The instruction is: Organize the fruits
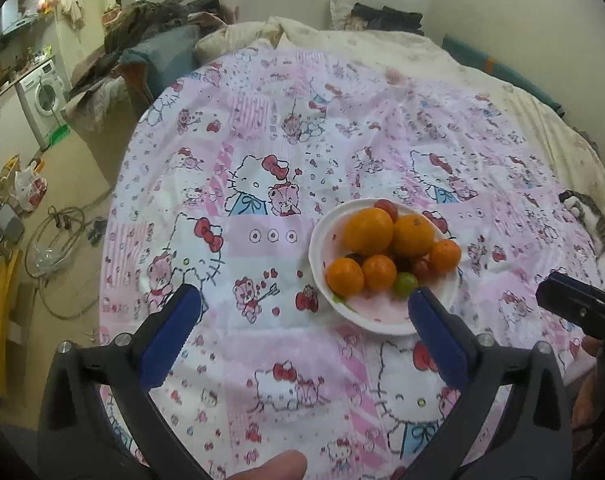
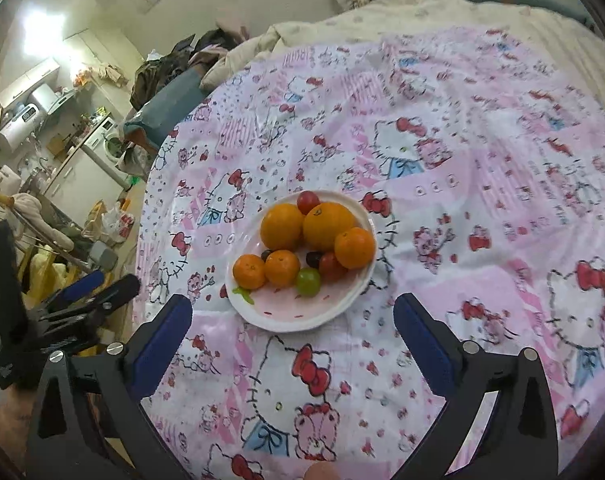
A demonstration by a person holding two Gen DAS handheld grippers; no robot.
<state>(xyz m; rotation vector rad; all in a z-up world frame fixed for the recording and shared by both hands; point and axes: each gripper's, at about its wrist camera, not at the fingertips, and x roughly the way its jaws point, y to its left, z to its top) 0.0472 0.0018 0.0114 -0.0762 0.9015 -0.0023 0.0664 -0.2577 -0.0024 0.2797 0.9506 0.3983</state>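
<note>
Orange is what catches the eye: five oranges [image 2: 283, 227] heaped on a white plate [image 2: 262, 316] in the middle of the pink cartoon bedspread [image 2: 462, 240], with small tomatoes [image 2: 307, 202], a green grape [image 2: 308, 282] and a couple of dark grapes tucked among them. All the fruit I can see sits on that plate; none lies loose on the cloth.

Both claws hang above and short of it, empty. The left gripper [image 1: 304, 312] has its jaws spread wide, the right-hand blue pad [image 1: 438, 340] overlapping the plate's near rim in its view. The right gripper [image 2: 292, 322] is just as wide apart, nothing between the pads.

To my mind the sorting looks finished (or near enough). If anything more is wanted, I would come straight down on one fruit from above, since the round pile would roll at a sideways nudge and the plate sits on soft bedding.
</note>
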